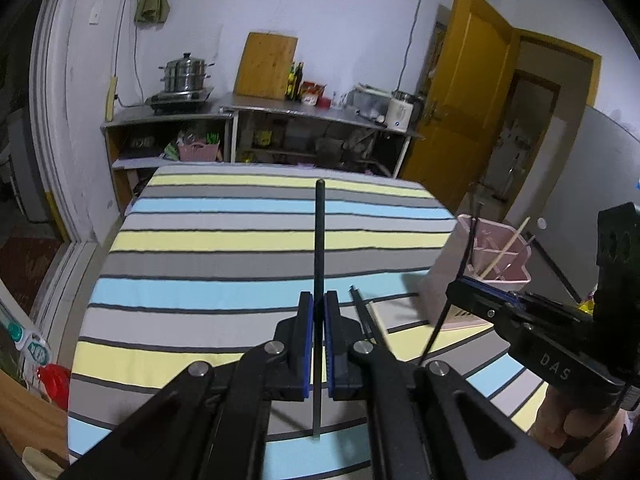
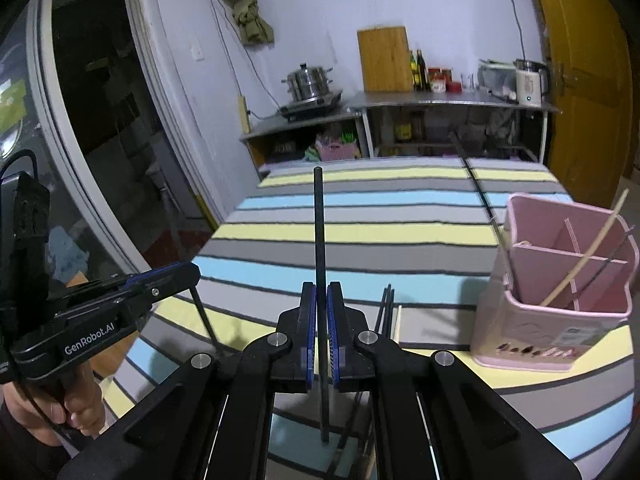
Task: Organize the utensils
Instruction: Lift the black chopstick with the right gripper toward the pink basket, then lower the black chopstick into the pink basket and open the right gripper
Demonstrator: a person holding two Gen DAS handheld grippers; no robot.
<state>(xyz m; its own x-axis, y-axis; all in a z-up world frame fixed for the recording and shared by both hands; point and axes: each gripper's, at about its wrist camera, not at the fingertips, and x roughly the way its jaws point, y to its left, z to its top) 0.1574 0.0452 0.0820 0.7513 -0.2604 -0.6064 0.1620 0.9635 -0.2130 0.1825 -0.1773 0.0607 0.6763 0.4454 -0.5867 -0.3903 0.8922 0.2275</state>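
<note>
While each claw is closed on one black chopstick, both sticks point forward over the striped cloth (image 1: 240, 240) that covers the desk. The left claw (image 1: 319, 312) pinches its black chopstick (image 1: 320, 240) between the blue pads (image 1: 306, 332), and the stick passes through them, with a short end toward the camera and a long end toward the far edge of the desk. The right claw (image 2: 321, 312) grips a second black chopstick (image 2: 319, 232) in the same way, between its own blue pads (image 2: 309, 332).

Just beside the right claw, on the cloth, lie some more black chopsticks (image 2: 385, 312) and one pale wooden chopstick (image 2: 398, 322), close together. Near them, to the right, stands the pink utensil holder (image 2: 560, 320) with inner dividers. One pale chopstick (image 2: 588, 248) leans in it, and a thin dark stick leans there too.

Beyond the desk, a low steel shelf unit (image 1: 280, 104) stands against the wall. On it are a steel steamer pot (image 1: 186, 74), a wooden cutting board (image 1: 266, 64), some bottles and a white kettle (image 1: 402, 114). A yellow door (image 1: 468, 92) is open at the right.
</note>
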